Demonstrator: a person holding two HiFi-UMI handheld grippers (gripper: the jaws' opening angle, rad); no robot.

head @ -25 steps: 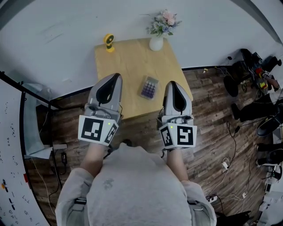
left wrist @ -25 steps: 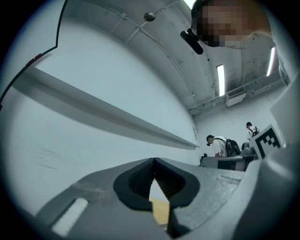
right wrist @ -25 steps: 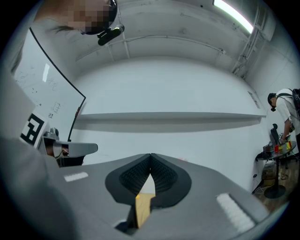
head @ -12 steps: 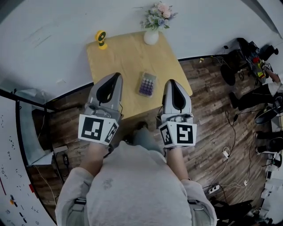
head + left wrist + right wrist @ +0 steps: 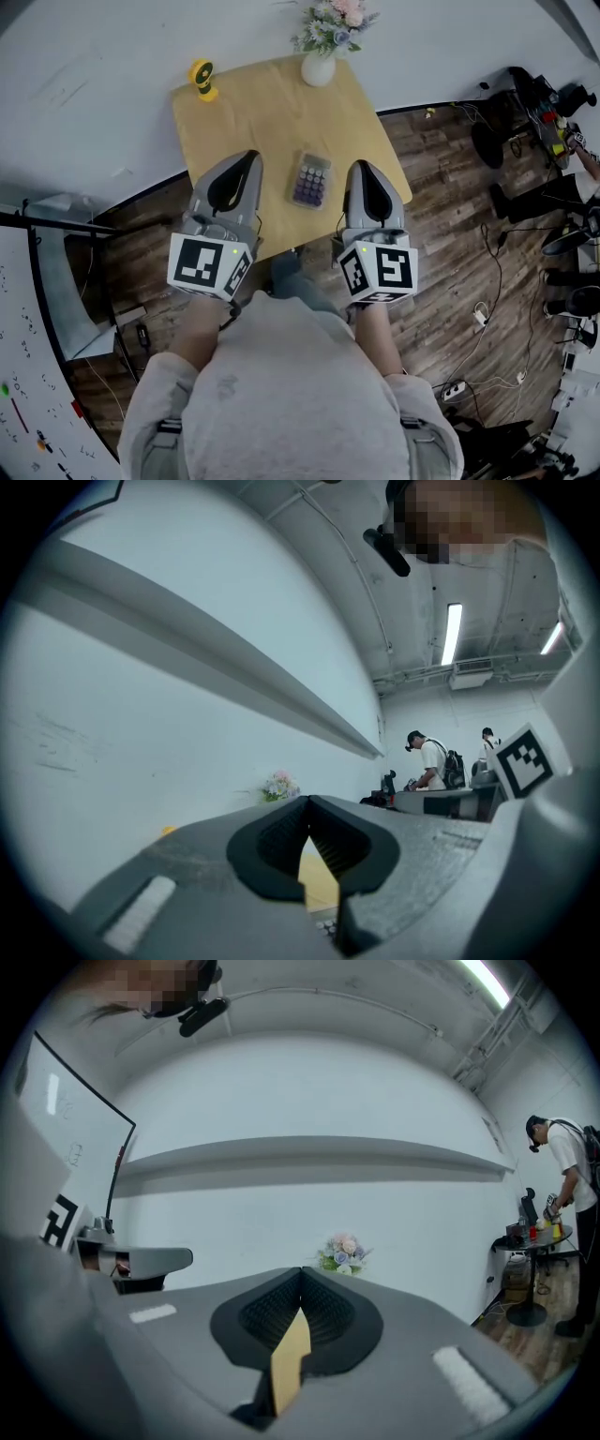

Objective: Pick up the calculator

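Observation:
A small calculator (image 5: 310,180) with purple keys lies flat on the wooden table (image 5: 253,112), near its front edge. It sits between my two grippers in the head view. My left gripper (image 5: 246,157) hovers just left of it, shut with nothing held. My right gripper (image 5: 359,167) hovers just right of it, also shut and empty. Both point level toward the wall. In the left gripper view (image 5: 307,803) the jaws meet at the tips, and a strip of the table and a few calculator keys (image 5: 327,926) show below. The right gripper view (image 5: 301,1273) shows closed jaws too.
A white vase of flowers (image 5: 320,58) stands at the table's far edge and a small yellow gadget (image 5: 201,79) at its far left corner. A white wall lies behind. Cables and gear (image 5: 539,103) crowd the wooden floor at right. Two people (image 5: 433,761) stand in the distance.
The table and calculator have drawn closer and lower in the head view as I stepped forward. Both grippers have moved forward over the table's front edge, still shut.

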